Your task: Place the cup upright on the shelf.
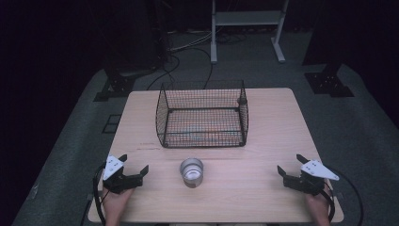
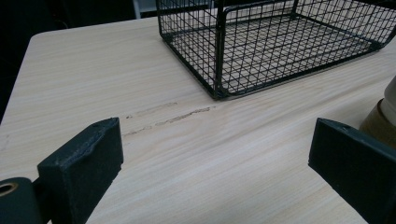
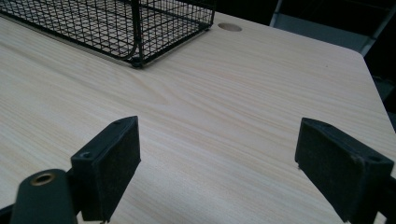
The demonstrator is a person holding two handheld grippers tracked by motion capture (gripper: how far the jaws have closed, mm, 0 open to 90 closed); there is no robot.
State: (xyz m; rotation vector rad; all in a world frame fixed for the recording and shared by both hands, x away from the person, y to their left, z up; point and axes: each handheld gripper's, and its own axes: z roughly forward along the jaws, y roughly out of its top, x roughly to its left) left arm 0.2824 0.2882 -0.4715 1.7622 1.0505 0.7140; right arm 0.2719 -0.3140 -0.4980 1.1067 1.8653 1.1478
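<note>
Left tool (image 1: pixel 133 165) rests with jaws apart on the surface (image 1: pixel 263 141); a small metal cup (image 1: pixel 192 172) stands between the 2 tools, before the wire basket (image 1: pixel 202 115). Likely light, rigid, slippery; best gripped across its rim. Right tool (image 1: pixel 291 166) gapes too, with open room around.

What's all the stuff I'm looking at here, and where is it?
table: one, pale wood, centre of the high view.
wire basket: one, black mesh, far half of the table, nothing visible inside.
cup: one, silvery grey, near edge, just in front of the basket.
frame: one, pale grey metal, on the floor beyond the table.
cables: several, dark, on the floor behind.
left tool: one, black, open, near-left of the cup.
right tool: one, black, open, near-right.
</note>
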